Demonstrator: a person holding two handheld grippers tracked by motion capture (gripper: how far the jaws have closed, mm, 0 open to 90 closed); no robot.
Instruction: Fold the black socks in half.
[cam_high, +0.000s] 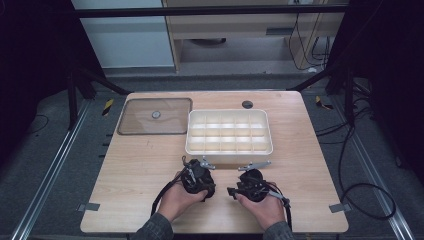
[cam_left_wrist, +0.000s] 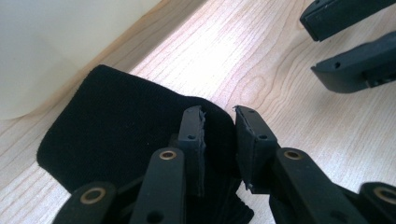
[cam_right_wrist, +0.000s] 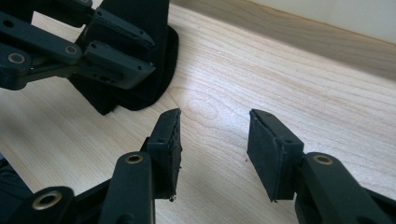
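A black folded cloth (cam_left_wrist: 116, 126) lies on the wooden table (cam_high: 135, 175), close to the front wall of a cream compartment box (cam_high: 229, 150). My left gripper (cam_left_wrist: 219, 116) hovers over the cloth's right edge, jaws a narrow gap apart with cloth showing between them. In the high view the left gripper (cam_high: 210, 189) sits at the front centre, held in a hand. My right gripper (cam_right_wrist: 215, 121) is wide open over bare wood, with nothing between its pads. It faces the left gripper (cam_right_wrist: 116, 51) and the cloth (cam_right_wrist: 154, 46). The right gripper (cam_high: 232, 191) is just to the right.
The box has several small compartments. Its clear lid (cam_high: 155, 116) lies flat at the back left of the table. A small dark round hole (cam_high: 247, 104) is near the far edge. Metal rails and cables run along the floor on both sides.
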